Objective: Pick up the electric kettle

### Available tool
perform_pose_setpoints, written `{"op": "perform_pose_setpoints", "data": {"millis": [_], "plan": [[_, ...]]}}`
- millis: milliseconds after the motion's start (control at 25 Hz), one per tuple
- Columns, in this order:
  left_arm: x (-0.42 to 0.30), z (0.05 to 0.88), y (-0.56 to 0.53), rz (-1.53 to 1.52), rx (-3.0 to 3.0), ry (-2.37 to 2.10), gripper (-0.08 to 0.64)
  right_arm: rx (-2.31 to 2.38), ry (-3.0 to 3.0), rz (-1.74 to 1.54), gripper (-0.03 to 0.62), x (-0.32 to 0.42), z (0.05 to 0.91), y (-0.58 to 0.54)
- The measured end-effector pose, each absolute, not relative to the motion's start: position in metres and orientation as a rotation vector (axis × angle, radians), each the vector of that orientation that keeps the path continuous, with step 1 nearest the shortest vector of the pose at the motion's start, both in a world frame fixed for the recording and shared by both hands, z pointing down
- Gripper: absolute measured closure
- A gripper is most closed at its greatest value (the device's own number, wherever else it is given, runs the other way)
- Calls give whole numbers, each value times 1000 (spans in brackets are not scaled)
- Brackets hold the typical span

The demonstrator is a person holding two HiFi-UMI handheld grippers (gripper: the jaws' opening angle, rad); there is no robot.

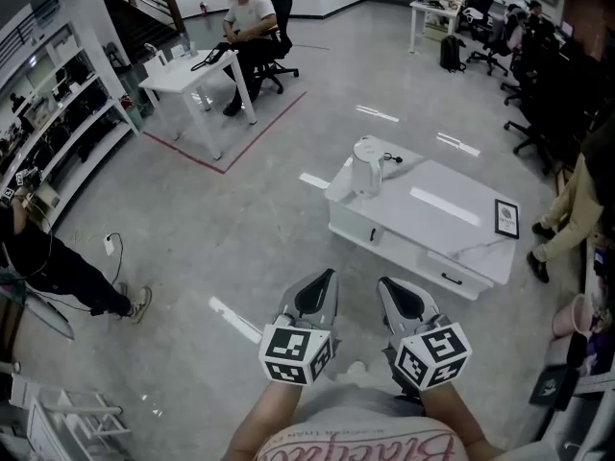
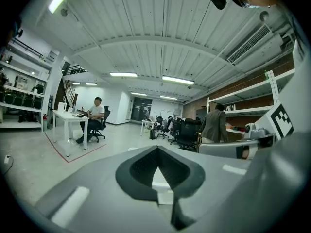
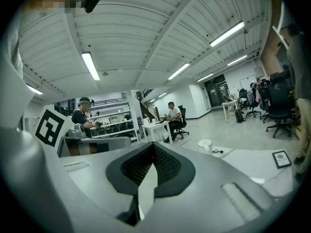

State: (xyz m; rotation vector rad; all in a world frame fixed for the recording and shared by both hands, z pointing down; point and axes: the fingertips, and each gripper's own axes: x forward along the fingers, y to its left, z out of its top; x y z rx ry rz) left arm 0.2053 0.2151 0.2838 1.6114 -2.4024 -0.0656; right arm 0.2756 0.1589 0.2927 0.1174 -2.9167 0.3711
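**Jaws, left gripper (image 2: 156, 152):** closed tip to tip. Only a sliver of light shows lower down between the dark ribbed pads, and nothing is held.

**Jaws, right gripper (image 3: 152, 149):** closed the same way, and empty.

**Position:** both grippers sit side by side at the bottom centre of the head view. They are close to your body and point up-frame.

**Task item:** white plastic electric kettle (image 1: 367, 166), upright with its lid on, in the upper centre of the head view.
- It stands at the left end of the low white drawer table (image 1: 452, 209), near the edge.
- It is well apart from both grippers, with bare grey floor between.
- In the right gripper view it shows small, right of centre (image 3: 206, 144).

**Adjacent:**
- A black cord with plug (image 1: 392, 157) lies on the tabletop just right of the kettle. Whether it is attached cannot be told.
- A small black-framed card (image 1: 506, 217) lies at the table's right end, well clear.

**Step in hand, as judged:** the approach, with no contact yet.

**Handling notes:**
- Close the distance first, and open one gripper wide before you reach in.
- The handle side cannot be made out from here, so check it as you near.
- Take the handle squarely, because the smooth body would likely slip.
- Avoid nudging the kettle toward the table edge.
- Lift straight up, watching that the cord does not drag.
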Motion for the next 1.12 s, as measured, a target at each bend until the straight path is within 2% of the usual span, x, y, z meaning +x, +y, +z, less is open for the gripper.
{"op": "perform_pose_setpoints", "data": {"millis": [520, 1120], "plan": [[111, 292, 161, -108, 1741, -2324, 552, 397, -2921, 343, 569, 204, 298, 97], [-75, 289, 141, -20, 2036, -2058, 552, 777, -3036, 372, 569, 40, 273, 92]]}}
